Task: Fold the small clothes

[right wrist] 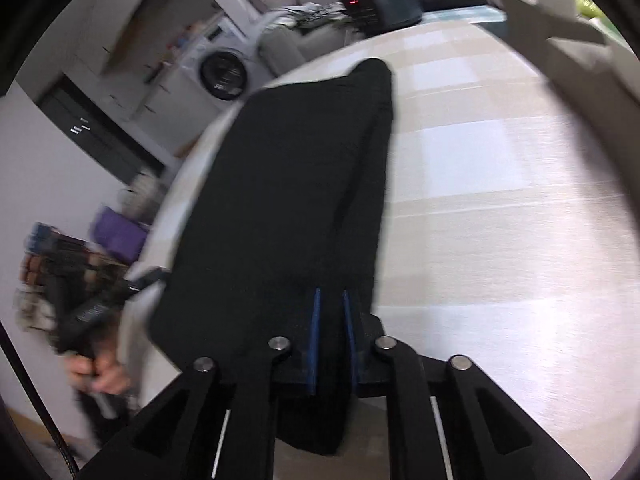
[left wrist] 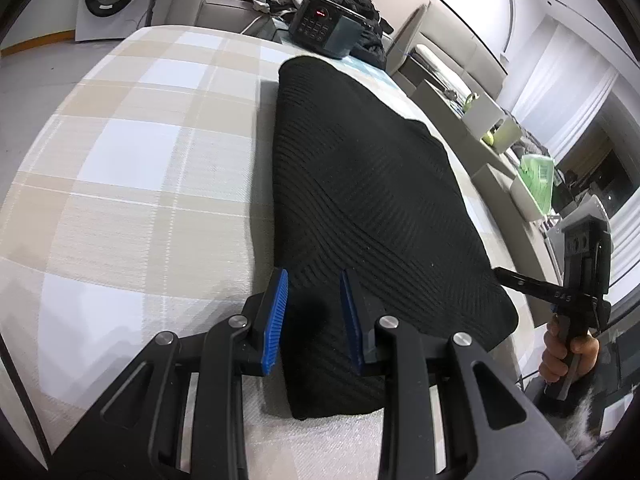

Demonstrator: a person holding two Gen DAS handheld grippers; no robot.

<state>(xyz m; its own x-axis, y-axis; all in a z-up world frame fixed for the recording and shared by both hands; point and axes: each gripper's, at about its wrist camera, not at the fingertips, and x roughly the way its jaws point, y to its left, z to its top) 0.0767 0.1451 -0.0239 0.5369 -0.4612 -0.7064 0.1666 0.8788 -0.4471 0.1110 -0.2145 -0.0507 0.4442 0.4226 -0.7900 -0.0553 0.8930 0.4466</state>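
A black ribbed knit garment [left wrist: 372,200] lies folded lengthwise on the beige-and-white checked tablecloth [left wrist: 132,152], its far end near a black radio with a red display [left wrist: 324,24]. The left gripper [left wrist: 314,316] pinches the near hem between blue pads. The right gripper [right wrist: 331,336], jaws nearly together, clamps another near edge. Bare cloth spreads wide beside the garment.

I saw a table covered with a beige-and-white checked woven tablecloth [left wrist: 132,152] filling most of the left wrist frame. A black ribbed knit garment [left wrist: 360,200], folded into a long flat shape, lay directly on it, running from lower centre to upper centre. At the top centre, a black box-shaped device with buttons and a red display [left wrist: 324,26] sat on the far end.
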